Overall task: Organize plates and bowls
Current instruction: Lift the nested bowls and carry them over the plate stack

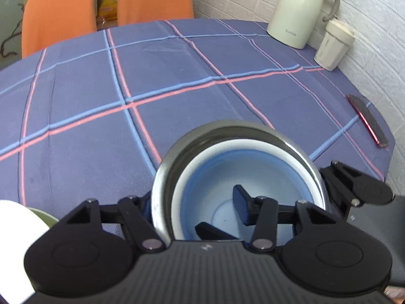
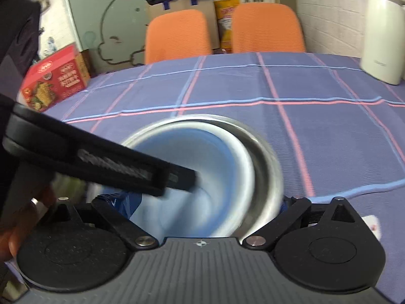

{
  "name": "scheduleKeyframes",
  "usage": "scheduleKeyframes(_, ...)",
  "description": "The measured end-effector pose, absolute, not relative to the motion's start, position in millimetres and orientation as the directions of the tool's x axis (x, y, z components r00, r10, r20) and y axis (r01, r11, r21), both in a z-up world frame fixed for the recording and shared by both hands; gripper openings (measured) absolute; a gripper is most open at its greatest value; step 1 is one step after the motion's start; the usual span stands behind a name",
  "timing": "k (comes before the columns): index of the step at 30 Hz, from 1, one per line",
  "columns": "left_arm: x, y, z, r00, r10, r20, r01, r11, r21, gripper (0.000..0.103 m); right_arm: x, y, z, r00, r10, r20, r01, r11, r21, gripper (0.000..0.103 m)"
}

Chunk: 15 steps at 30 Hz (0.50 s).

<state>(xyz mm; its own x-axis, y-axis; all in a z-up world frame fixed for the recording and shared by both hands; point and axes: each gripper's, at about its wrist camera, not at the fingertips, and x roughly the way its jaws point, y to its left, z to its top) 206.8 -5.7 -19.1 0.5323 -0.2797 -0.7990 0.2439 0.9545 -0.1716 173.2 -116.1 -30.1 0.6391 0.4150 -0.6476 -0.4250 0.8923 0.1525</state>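
Note:
A blue-and-white bowl (image 1: 243, 177) sits nested inside a steel bowl (image 1: 227, 129) on the checked tablecloth. In the left wrist view my left gripper (image 1: 195, 207) straddles the near rims of both bowls, one finger outside at the left, one pad (image 1: 240, 207) inside the blue bowl; the jaws look closed on the rims. In the right wrist view the nested bowls (image 2: 202, 167) lie between my right gripper's (image 2: 202, 202) wide-spread fingers. The left gripper's body (image 2: 101, 162) reaches into the blue bowl from the left. The right gripper also shows in the left wrist view (image 1: 359, 187), at the bowls' right.
A cream jug (image 1: 296, 10) and a lidded cup (image 1: 331, 45) stand at the far right by the wall. A red-edged phone (image 1: 367, 121) lies near the right table edge. A white plate over a green dish (image 1: 17, 248) is at the near left. A red food box (image 2: 53, 81) sits far left. Two orange chairs (image 2: 177, 35) stand behind the table.

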Motion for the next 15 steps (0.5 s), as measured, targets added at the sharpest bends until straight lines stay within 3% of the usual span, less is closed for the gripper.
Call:
scheduleKeyframes(5, 215, 0, -17, 0.496, -0.318, -0.808, 0.259, 0.942, -0.212, 0.034, 176, -123, -30, 0.634, 0.432, -0.641, -0.420, 0.889, 0.184, 0.085)
scheduleKeyframes(10, 220, 3, -14, 0.474, -0.346, -0.810, 0.246, 0.935, -0.256, 0.033, 167, -124, -25, 0.632, 0.429, -0.646, -0.419, 0.890, 0.182, 0.085)
scheduleKeyframes(15, 221, -5, -1, 0.497, -0.326, -0.804, 0.267, 0.939, -0.215, 0.033, 169, -125, -19, 0.642, 0.414, -0.645, -0.405, 0.898, 0.174, 0.088)
